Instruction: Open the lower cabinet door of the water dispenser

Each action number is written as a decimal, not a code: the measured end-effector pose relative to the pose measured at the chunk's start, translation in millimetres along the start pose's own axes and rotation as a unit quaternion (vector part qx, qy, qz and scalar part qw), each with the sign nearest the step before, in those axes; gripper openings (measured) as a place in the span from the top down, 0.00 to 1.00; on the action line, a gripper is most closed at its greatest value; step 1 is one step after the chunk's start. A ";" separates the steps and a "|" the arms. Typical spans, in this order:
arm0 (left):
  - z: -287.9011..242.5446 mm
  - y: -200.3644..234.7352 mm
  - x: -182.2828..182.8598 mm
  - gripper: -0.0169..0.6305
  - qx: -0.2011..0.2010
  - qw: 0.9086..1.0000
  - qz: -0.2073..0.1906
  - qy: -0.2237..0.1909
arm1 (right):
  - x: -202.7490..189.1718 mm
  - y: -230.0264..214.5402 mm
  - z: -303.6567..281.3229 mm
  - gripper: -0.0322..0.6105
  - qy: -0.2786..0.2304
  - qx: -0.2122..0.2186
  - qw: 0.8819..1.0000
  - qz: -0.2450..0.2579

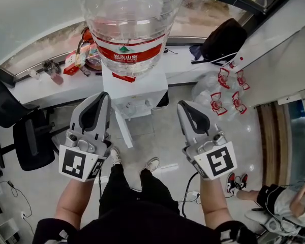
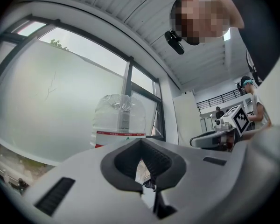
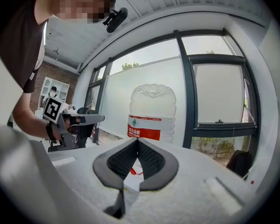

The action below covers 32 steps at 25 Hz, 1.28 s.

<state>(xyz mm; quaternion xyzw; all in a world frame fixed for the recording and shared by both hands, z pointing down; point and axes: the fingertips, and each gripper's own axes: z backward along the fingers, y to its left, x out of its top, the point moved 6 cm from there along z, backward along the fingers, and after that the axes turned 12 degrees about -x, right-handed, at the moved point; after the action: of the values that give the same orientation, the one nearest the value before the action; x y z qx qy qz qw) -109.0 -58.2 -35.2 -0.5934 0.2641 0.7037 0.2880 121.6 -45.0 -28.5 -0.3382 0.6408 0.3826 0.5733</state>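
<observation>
Lower cabinet door (image 1: 123,129): in head view, best guess it's the thin white panel angled out from the foot of the water dispenser (image 1: 134,88) toward the person's shoes (image 1: 151,164), i.e. already ajar. It's seen edge-on from above, so can't confirm; long axis presumably vertical. It sits low and ahead, between the two grippers, nearer the left gripper (image 1: 102,98) than the right gripper (image 1: 183,107). Both are well above it, so any next contact would need a drop. On top, the bottle (image 1: 127,19) has a red label (image 1: 124,55) with a green tree logo; the text looks like 农夫山泉, small print illegible. Left gripper view: jaws clenched tip to tip, nothing between them, aimed at the bottle (image 2: 119,120), right gripper (image 2: 226,127) off to the side, door not in frame. Right gripper view: jaws likewise clenched and empty, bottle (image 3: 151,113) dead ahead, tree logo visible, door out of frame
</observation>
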 end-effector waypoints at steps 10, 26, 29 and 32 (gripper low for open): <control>1.5 -0.6 61.7 0.96 -0.003 0.998 -0.045 -0.044 | 33.0 -18.1 5.5 0.95 -0.011 -0.027 1.000 0.004; 42.1 0.6 107.6 0.96 0.037 0.995 -0.079 -0.057 | 52.8 -57.6 33.7 0.95 -0.024 -0.087 0.996 0.005; 50.2 -2.1 112.6 0.96 0.051 0.993 -0.084 -0.060 | 52.4 -64.6 41.7 0.95 -0.023 -0.091 0.996 0.011; 57.2 -5.7 114.6 0.96 0.061 0.992 -0.088 -0.062 | 52.8 -71.8 47.1 0.95 -0.029 -0.097 0.995 0.009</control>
<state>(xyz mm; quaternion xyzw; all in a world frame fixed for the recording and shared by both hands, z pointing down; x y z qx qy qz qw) -158.9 -2.9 -139.6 -0.5508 0.2349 0.6936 0.4005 200.6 -37.7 -90.7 -0.3752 0.5863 0.4580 0.5529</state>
